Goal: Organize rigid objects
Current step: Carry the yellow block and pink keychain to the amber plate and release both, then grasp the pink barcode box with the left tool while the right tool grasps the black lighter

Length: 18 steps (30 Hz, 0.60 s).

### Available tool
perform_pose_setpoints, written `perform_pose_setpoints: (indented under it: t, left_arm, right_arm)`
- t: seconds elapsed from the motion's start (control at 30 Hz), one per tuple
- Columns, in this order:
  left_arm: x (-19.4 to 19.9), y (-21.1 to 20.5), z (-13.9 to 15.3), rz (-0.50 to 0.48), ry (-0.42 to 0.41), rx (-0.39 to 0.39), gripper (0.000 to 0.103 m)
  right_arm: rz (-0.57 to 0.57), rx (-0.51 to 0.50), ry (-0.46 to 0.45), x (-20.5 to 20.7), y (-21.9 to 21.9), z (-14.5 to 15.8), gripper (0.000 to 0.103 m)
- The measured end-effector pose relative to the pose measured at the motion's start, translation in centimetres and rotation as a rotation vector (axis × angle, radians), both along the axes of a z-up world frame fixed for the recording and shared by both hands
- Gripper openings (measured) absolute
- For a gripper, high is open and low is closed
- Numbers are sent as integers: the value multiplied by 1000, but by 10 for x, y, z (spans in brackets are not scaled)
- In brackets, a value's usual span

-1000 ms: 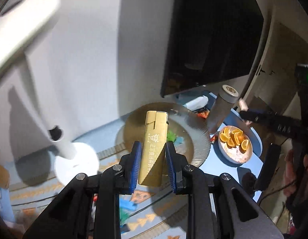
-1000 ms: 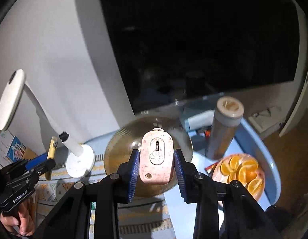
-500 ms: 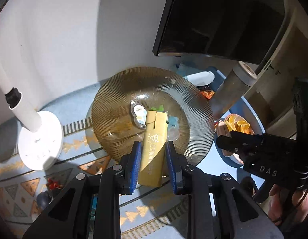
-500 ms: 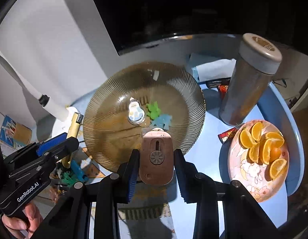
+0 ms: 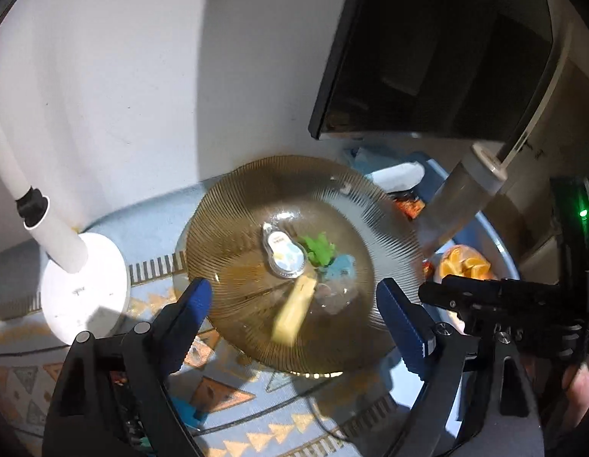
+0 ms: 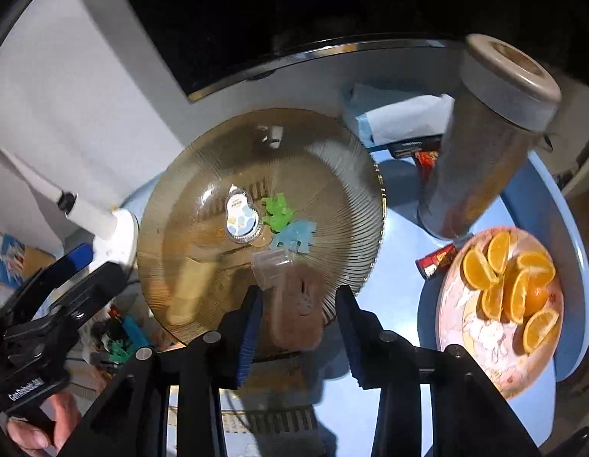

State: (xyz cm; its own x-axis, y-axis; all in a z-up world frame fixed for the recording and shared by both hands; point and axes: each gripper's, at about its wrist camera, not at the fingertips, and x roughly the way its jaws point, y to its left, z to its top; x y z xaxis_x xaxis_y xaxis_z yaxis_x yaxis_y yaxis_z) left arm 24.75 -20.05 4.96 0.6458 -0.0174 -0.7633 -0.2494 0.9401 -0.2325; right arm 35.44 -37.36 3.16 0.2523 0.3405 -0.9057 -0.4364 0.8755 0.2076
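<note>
While both claws have just been opening over the ribbed glass plate (image 5: 237,205), the left claw (image 5: 294,301) stands released, its gold lighter (image 5: 294,314) lying blurred on the plate, and the right claw (image 6: 299,321) has let go of the pink case (image 6: 294,312) between its jaws.

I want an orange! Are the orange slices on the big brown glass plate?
No, the orange slices lie on a separate flowery plate, to the right of the brown glass plate.

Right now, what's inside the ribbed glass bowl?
The ribbed glass bowl holds a pear-shaped tag, green toy, blue toy, gold lighter and pink lighter, which partly covers a clear piece.
</note>
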Motion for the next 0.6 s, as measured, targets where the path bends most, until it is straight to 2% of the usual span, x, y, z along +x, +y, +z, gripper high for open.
perform_pose_setpoints:
  t: [0.07, 0.27, 0.6]
  left_arm:
    - [-7, 8, -1, 9, 21, -28, 87]
    - [-61, 31, -9, 71, 61, -59, 87]
    - [-195, 118, 0, 342, 53, -55, 87]
  right_arm:
    - [-27, -15, -19, -1, -6, 3, 53]
    - [-33, 8, -9, -18, -5, 11, 54]
    - [141, 69, 10, -97, 53, 12, 58]
